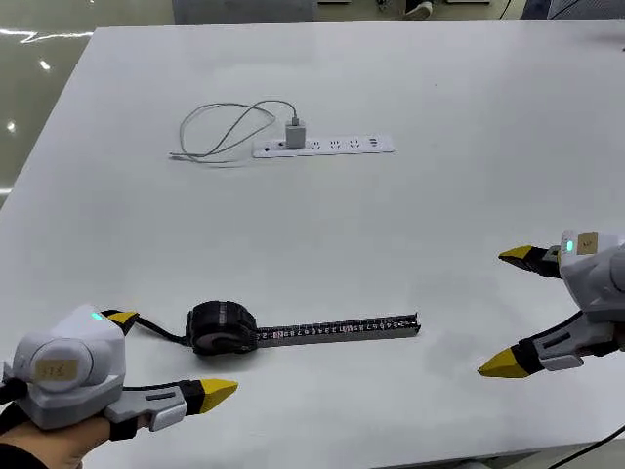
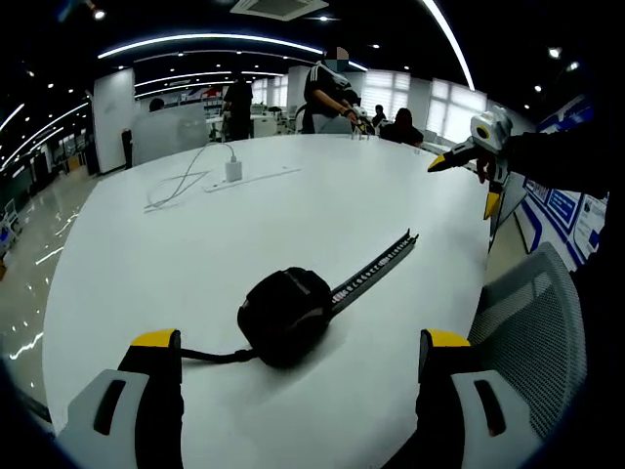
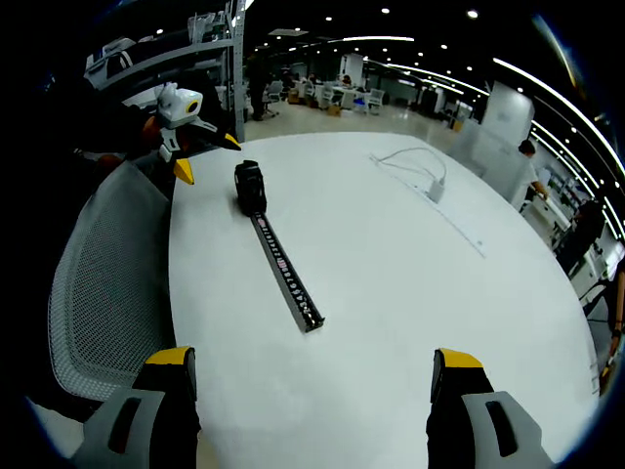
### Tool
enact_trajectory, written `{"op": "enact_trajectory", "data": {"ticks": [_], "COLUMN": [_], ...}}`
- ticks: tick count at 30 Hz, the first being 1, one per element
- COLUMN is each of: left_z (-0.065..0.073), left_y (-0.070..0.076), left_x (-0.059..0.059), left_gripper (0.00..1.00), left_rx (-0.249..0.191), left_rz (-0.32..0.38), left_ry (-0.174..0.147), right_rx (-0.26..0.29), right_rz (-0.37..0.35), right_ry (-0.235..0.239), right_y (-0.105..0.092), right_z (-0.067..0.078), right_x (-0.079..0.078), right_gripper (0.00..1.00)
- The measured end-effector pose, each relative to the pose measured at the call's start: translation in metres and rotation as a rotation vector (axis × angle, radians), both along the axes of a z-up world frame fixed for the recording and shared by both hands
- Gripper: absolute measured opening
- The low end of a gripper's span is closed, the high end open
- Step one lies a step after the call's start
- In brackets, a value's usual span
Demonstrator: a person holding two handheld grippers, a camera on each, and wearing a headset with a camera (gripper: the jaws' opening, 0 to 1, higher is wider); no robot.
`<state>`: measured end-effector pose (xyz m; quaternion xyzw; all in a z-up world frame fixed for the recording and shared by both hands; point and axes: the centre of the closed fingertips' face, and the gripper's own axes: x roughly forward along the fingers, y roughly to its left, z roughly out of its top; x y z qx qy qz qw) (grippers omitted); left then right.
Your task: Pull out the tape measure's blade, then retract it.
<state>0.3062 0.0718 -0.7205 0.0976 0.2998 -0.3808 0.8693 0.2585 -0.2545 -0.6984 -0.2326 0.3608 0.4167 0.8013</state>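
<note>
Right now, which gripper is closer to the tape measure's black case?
Left. The left gripper sits open just beside the case, on the side away from the blade. The right gripper is open beyond the blade's far tip, not touching it.

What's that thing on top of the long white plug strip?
A white charger is plugged into the power strip near one end; its cable loops onto the table. Its prongs are hidden inside the socket.

The black tape measure (image 1: 223, 328) lay on the white table (image 1: 391, 244), its marked blade (image 1: 337, 330) drawn out flat along the surface.
</note>
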Motion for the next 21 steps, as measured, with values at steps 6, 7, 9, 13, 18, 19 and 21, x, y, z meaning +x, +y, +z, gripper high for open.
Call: {"op": "enact_trajectory", "data": {"ticks": [6,7,9,13,18,19,21], "left_z": [-0.005,-0.005,-0.006,-0.006,-0.005,-0.006,-0.006], "left_y": [-0.007,-0.008,-0.009,-0.012,-0.019,-0.019,-0.02], "left_x": [0.0,0.0,0.002,0.005,0.008,0.011,0.014], "left_gripper": [0.99,0.99,0.99,0.99,0.99,0.99,0.99], "left_rx": [-0.002,0.001,0.005,0.008,0.015,0.024,0.013], "left_rz": [0.023,0.026,0.037,0.06,0.075,0.088,0.12], "left_ry": [-0.004,-0.008,-0.013,-0.015,-0.038,-0.049,-0.049], "right_rx": [-0.01,-0.012,-0.02,-0.03,-0.046,-0.051,-0.057], "right_rz": [0.03,0.035,0.047,0.069,0.102,0.109,0.119], "right_ry": [0.012,0.013,0.018,0.024,0.017,0.019,0.022], "right_y": [0.005,0.006,0.008,0.011,0.015,0.016,0.016], "right_z": [-0.002,-0.003,-0.004,-0.005,-0.006,-0.007,-0.01], "right_x": [0.003,0.003,0.004,0.006,0.012,0.014,0.017], "right_gripper": [0.99,0.99,0.99,0.99,0.99,0.99,0.99]}}
